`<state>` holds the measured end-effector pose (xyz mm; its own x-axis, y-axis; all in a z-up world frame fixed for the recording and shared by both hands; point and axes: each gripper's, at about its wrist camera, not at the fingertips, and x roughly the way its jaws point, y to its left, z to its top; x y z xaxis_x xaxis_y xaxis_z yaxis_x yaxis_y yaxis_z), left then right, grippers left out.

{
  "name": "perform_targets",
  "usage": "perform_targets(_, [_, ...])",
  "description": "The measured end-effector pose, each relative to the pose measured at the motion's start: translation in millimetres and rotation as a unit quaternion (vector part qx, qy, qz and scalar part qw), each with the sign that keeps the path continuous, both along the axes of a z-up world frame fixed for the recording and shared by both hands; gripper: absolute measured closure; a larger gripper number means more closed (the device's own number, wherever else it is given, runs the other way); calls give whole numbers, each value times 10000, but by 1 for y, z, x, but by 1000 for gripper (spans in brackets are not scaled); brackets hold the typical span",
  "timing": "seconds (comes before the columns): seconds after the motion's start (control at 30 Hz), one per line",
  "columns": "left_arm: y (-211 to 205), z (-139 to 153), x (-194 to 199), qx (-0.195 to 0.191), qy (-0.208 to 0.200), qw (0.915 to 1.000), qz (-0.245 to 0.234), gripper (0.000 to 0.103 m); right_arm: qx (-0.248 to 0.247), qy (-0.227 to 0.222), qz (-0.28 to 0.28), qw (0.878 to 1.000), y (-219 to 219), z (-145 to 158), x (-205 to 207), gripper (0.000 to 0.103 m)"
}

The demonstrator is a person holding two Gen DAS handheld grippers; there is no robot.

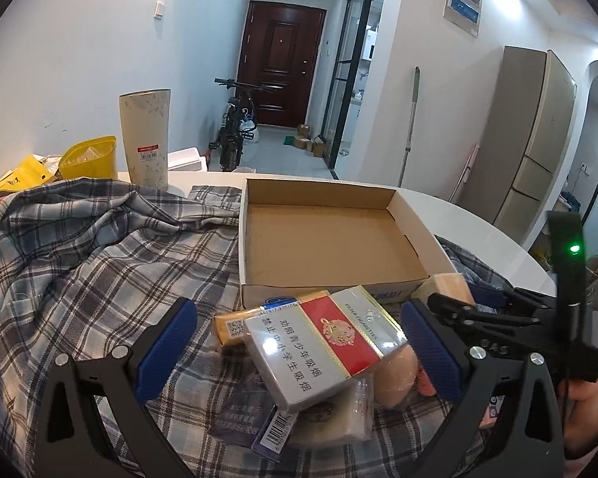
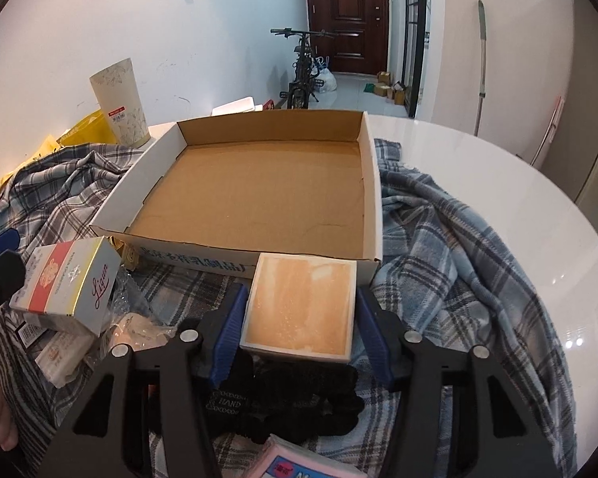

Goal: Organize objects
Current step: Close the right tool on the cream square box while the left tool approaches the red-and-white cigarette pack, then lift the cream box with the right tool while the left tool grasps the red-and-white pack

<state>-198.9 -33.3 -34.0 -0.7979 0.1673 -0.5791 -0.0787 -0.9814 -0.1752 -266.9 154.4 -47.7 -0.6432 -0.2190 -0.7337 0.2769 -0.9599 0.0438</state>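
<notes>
- The cardboard box (image 2: pixel 259 183), shallow, open-topped and empty, is set on a plaid cloth (image 2: pixel 450 231) over a white counter (image 2: pixel 518 183); judged from the task, it is meant to receive the loose items lying in front of it.
- The right gripper (image 2: pixel 299 314) is clamped on a square orange-topped block (image 2: pixel 299 310), held level just before the box's near wall, probably for lifting in.
- The left gripper (image 1: pixel 295 354) is spread apart, its blue pads on either side of a cigarette pack (image 1: pixel 319 346) without touching it.
- The pack rests tilted on a pile of small packets; "FILTER CIGARETTES" and a Chinese warning are printed on its face, "Liqun" in script on its end.
- Blue Chinese lettering on the box's front cannot be read clearly.
- A black glove (image 2: pixel 283 402) marked "HAND" lies under the right gripper.
- A tall pale cup (image 1: pixel 144 139) with a red price sticker stands behind.
</notes>
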Motion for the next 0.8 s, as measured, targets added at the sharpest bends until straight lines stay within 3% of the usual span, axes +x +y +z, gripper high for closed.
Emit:
perform_targets(0.2, [3,0,1,8,-2,10000,-43,0,-581,545,-153,9967,22,31,18,50])
perform_targets(0.4, [11,-5,-1,1,-115,9995,-282,0,-855,1047,-233,9905,33,53,29,51])
perform_targets(0.67, [8,-25,-16,360,-723,9955,-495,0,-931,990,-194,9905,33,55,30,53])
perform_targets(0.8, [7,-25,-15,411,-733,9951,-516,0,-818,968,-165,9918,31,53,30,53])
